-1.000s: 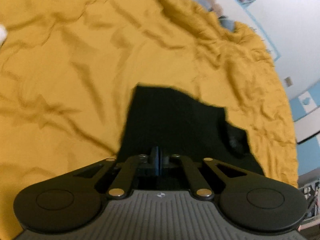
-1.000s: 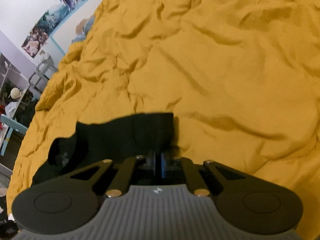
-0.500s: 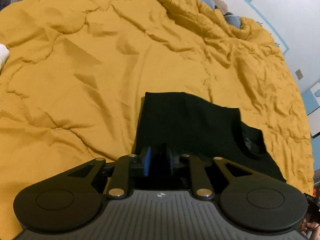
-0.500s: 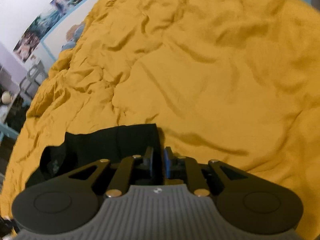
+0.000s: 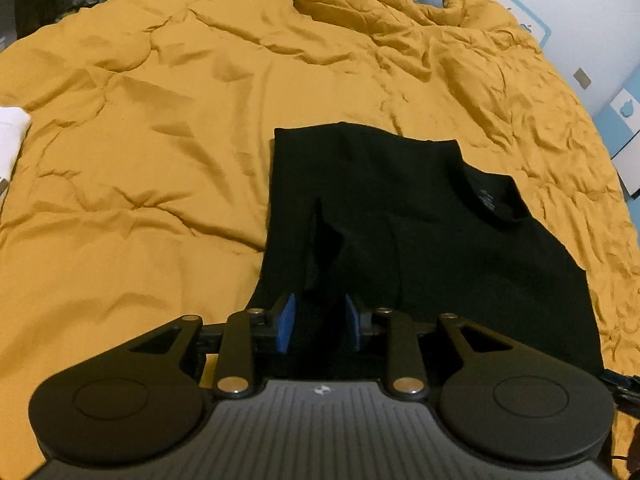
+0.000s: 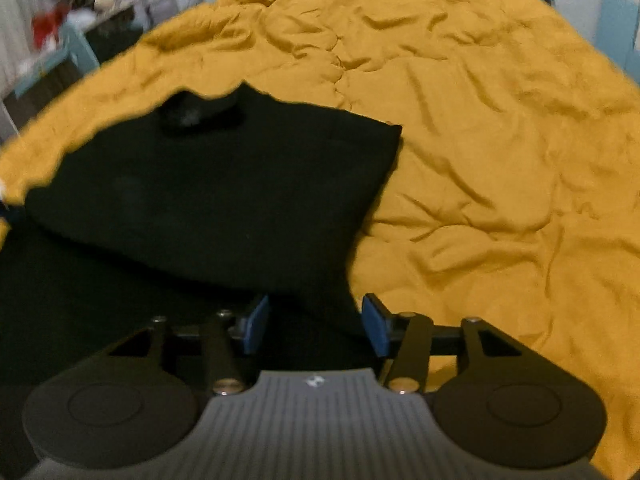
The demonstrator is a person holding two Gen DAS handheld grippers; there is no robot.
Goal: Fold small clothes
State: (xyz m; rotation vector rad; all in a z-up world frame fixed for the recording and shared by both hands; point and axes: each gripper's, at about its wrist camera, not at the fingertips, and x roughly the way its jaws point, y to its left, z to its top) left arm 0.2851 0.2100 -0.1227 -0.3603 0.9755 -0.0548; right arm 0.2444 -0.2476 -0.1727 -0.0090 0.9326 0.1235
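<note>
A small black top point(image 5: 400, 216) lies folded on the mustard-yellow bedspread point(image 5: 160, 160), its collar toward the right in the left wrist view. My left gripper point(image 5: 320, 322) hovers over the near edge of the cloth, its jaws opening; black fabric shows in the gap between the blue pads point(image 5: 286, 322), which do not press on it. In the right wrist view the same top point(image 6: 224, 184) fills the left half, collar at the far left. My right gripper point(image 6: 316, 326) sits over its near right corner, jaws opening wide, with cloth below them and loose.
The rumpled bedspread point(image 6: 500, 160) stretches far around the top. A white item point(image 5: 12, 140) lies at the left edge in the left wrist view. Shelves and clutter point(image 6: 60, 32) stand beyond the bed's far left corner; a pale wall with blue trim point(image 5: 600, 60) runs along the right.
Both grippers were shut on the top's edge a second ago; both have let go and spread their pads. The right gripper has swung and rolled, so the top now shows much larger in its view.
</note>
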